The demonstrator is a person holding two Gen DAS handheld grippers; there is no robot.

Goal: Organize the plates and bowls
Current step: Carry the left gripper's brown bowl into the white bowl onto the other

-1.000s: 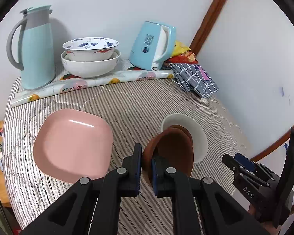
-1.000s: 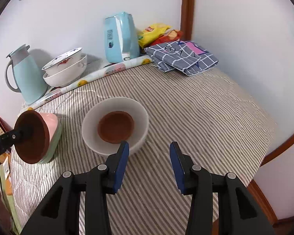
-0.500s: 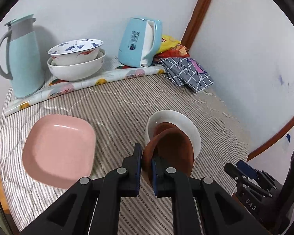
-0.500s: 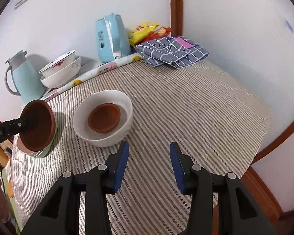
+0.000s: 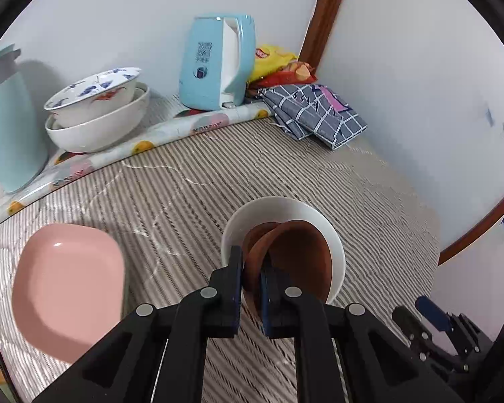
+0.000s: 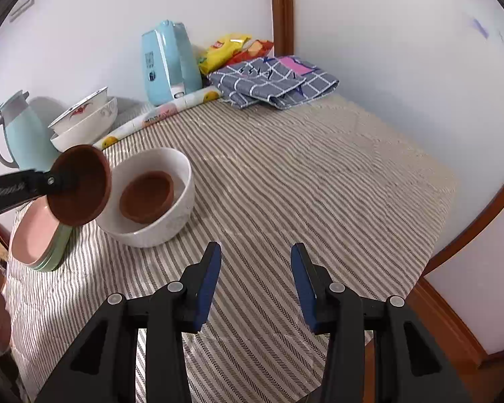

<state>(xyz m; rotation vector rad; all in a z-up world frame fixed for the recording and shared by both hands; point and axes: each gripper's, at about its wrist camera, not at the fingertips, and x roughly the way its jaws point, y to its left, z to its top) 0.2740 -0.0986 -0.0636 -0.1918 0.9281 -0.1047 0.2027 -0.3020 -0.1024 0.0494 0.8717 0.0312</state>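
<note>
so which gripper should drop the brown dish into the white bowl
Left. The left gripper already clamps the brown dish beside the white bowl. The right gripper is open, empty and farther off.

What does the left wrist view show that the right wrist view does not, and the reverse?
Only the left wrist view: the left gripper head-on, jaws clamped on the held brown bowl's rim.

Only the right wrist view: a green plate under the pink plate, and the right gripper with jaws open, empty.

Both: the white bowl holding a second brown bowl, kettle, checked cloth.
</note>
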